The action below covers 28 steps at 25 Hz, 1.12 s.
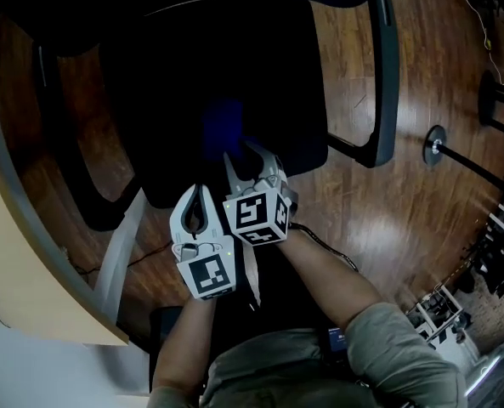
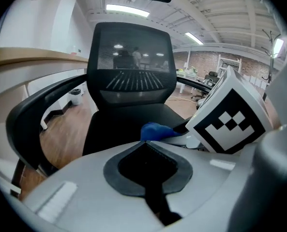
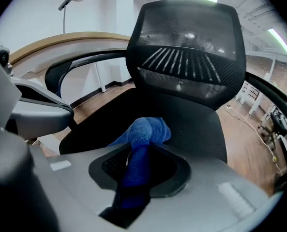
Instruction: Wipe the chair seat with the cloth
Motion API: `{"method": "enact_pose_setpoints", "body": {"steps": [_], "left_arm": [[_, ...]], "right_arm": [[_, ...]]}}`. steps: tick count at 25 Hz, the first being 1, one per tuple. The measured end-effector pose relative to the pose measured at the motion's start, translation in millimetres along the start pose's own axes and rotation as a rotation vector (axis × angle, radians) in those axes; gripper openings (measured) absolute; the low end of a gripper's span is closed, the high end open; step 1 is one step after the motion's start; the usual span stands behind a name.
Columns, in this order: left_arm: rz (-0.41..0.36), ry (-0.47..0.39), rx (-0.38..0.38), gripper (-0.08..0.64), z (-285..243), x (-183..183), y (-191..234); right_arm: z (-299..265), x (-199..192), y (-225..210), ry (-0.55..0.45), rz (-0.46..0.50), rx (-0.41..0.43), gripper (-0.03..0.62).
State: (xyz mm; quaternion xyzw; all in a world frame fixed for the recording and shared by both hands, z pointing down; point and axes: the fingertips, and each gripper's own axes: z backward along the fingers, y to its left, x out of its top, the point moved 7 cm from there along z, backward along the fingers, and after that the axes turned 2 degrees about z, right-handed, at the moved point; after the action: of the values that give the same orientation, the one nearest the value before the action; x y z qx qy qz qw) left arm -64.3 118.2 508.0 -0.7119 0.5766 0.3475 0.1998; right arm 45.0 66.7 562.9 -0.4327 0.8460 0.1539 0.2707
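Head view. Looking steeply down on black seat (image 1: 192, 75), upper middle of frame. Blue cloth (image 1: 223, 122) lying on it, toward the seat's 6 o'clock, close to the front edge. At 5 o'clock of cloth, right gripper (image 1: 247, 153), tips in the cloth. Just beside it, at its 8 o'clock, left gripper (image 1: 199, 191), tips over the seat's front edge, apart from cloth. Grey armrest (image 1: 387, 75) at the seat's 3 o'clock. Pale desk (image 1: 22, 253) curving down the left side. Wood floor (image 1: 387, 219) at right.

Left gripper view. Jaws pressed together, tips meeting, nothing between them. Cloth just past the tips at 12 o'clock, on the seat. Marker cube (image 2: 230, 115) of the right gripper close by at 3 o'clock. Mesh backrest (image 2: 133, 66) upright at 12 o'clock, beyond the seat.

Right gripper view. Jaws pinching the cloth: a strip clamped between the pads, the bunched end bulging past the tips at 12 o'clock, down on the seat. Left gripper at 9 o'clock, clear of the cloth. Backrest at 12 to 1 o'clock.
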Motion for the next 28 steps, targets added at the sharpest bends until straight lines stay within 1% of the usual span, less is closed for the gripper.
{"method": "enact_pose_setpoints", "body": {"steps": [4,8,10,12,16,20,24,28], "left_arm": [[-0.048,0.003,-0.062,0.005,-14,13,-38],[-0.108,-0.001,-0.143,0.005,-23,29,-77],[-0.122,0.001,-0.178,0.005,-26,34,-96],[-0.131,0.003,-0.197,0.005,-31,33,-110],[-0.15,0.01,-0.209,0.005,-42,24,-128],[-0.154,0.025,-0.218,0.006,-51,18,-136],[-0.146,0.036,-0.212,0.005,-56,9,-136],[-0.131,0.035,-0.196,0.005,-50,5,-125]], "right_arm": [[18,-24,-45,0.014,-0.087,-0.085,0.092],[41,-48,-84,0.044,-0.174,-0.181,0.092],[51,-61,-99,0.062,-0.2,-0.219,0.092],[57,-75,-113,0.074,-0.212,-0.251,0.092],[66,-101,-131,0.108,-0.221,-0.294,0.092],[67,-117,-133,0.139,-0.24,-0.312,0.092],[62,-128,-133,0.153,-0.282,-0.326,0.092],[62,-123,-133,0.153,-0.269,-0.333,0.092]]}}
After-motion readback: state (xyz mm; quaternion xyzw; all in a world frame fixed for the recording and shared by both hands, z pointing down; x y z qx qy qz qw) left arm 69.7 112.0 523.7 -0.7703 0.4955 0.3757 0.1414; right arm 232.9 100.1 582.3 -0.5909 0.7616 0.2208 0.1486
